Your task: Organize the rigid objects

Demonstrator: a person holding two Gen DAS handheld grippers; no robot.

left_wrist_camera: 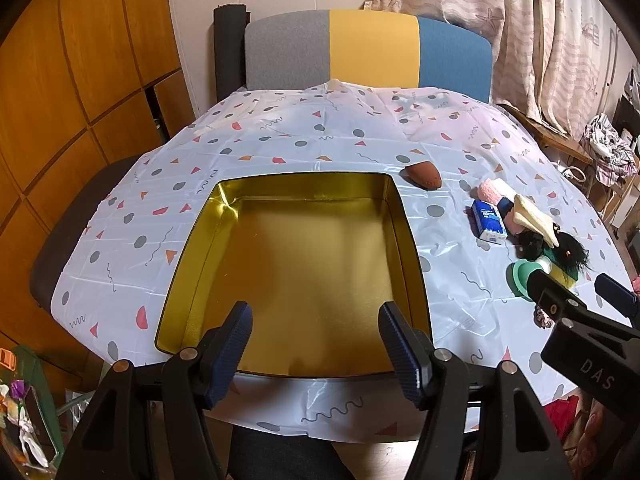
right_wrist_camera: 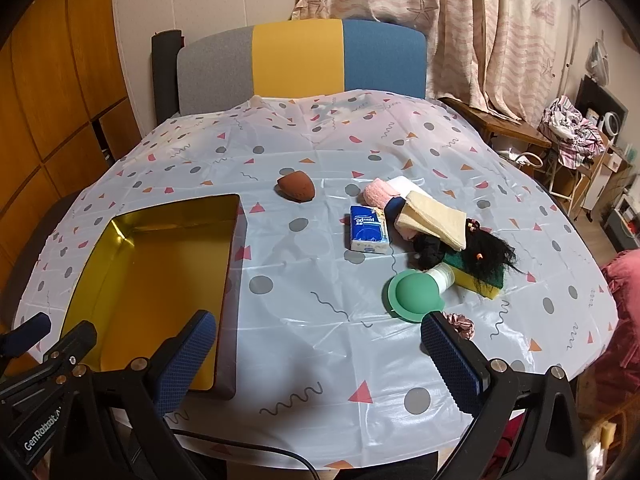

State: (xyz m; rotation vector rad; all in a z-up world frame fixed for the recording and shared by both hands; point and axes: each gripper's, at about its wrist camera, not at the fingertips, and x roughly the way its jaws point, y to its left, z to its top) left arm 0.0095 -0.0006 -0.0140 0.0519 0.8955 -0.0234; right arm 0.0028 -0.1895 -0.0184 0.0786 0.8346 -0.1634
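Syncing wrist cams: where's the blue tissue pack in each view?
Left wrist: blue tissue pack at right-middle, right of the gold tin, below the brown egg-shaped sponge.
Right wrist: pack just right of centre, beside the folded cloths.
Shared landmark: the brown egg-shaped sponge, up-left of the pack in both views.

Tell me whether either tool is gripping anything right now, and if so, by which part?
Nothing is held. The left tool is open above the empty gold tin; the right tool is open over the tablecloth, short of the green-capped bottle.
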